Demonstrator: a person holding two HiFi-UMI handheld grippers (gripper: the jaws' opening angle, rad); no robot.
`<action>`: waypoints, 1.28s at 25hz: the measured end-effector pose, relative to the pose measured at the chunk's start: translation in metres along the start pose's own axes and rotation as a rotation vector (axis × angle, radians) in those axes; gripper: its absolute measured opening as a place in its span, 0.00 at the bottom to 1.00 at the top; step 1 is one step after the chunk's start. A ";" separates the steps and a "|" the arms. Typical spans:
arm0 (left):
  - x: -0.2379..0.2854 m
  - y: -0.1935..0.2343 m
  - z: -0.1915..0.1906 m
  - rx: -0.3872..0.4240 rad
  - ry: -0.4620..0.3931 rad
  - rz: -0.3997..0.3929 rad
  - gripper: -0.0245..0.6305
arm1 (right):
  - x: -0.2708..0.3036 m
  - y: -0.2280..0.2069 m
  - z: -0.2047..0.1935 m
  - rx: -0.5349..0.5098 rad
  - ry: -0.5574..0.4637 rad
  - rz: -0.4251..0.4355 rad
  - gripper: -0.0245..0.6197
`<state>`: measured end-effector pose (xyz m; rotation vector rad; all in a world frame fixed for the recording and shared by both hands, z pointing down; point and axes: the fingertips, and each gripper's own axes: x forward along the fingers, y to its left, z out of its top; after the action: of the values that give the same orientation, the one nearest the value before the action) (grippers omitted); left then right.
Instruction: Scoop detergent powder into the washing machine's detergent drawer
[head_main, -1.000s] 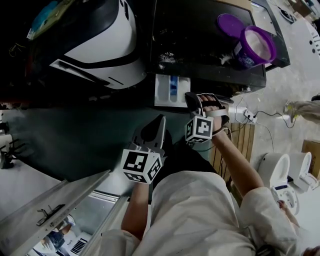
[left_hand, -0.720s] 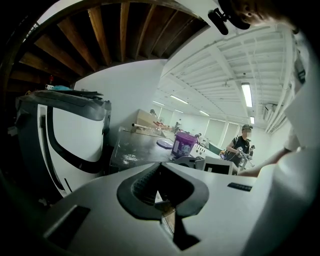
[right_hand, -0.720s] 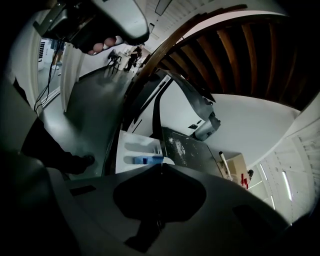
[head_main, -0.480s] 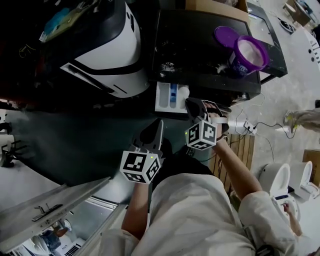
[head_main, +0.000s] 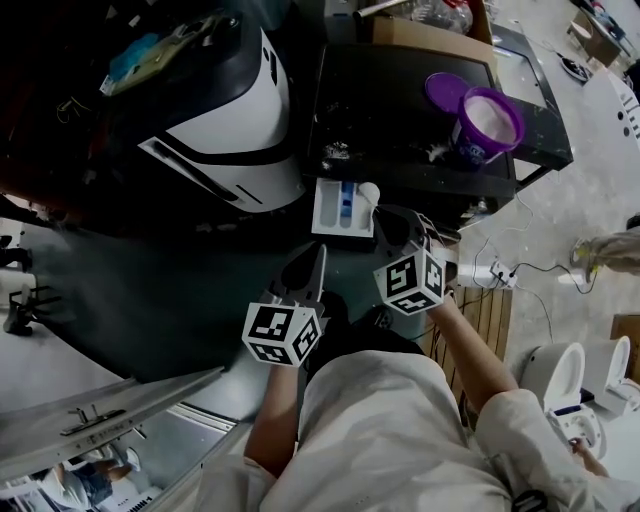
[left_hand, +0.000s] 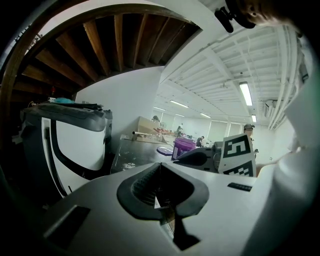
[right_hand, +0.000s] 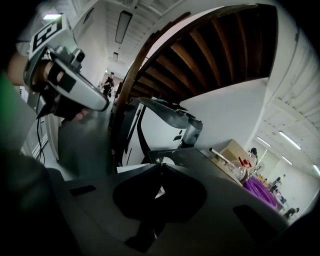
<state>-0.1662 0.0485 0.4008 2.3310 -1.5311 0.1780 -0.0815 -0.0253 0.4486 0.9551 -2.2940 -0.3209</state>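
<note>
Shiny, smooth white plastic on the washing machine at upper left. White plastic too on the detergent drawer, with a blue bit. Glossy purple plastic on the tub at upper right. Dark, dull table top, gritty with white powder. Matt grey plastic on the left gripper. Soft pale cloth on the sleeve, lower right. Bare wood slats at right.

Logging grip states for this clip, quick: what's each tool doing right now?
Left tool: closed, nothing between its jaws.
Right tool: closed, nothing visible between its jaws.
</note>
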 end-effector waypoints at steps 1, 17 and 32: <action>0.001 -0.001 0.001 0.002 -0.003 -0.002 0.07 | -0.004 -0.002 0.003 0.029 -0.014 -0.001 0.05; 0.036 -0.036 0.029 0.044 -0.037 -0.118 0.07 | -0.082 -0.060 0.010 0.437 -0.163 -0.091 0.05; 0.074 -0.073 0.051 0.079 -0.056 -0.219 0.07 | -0.129 -0.102 -0.015 0.516 -0.188 -0.211 0.05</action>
<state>-0.0735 -0.0078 0.3587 2.5649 -1.3020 0.1214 0.0545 -0.0059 0.3566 1.4817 -2.5052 0.1130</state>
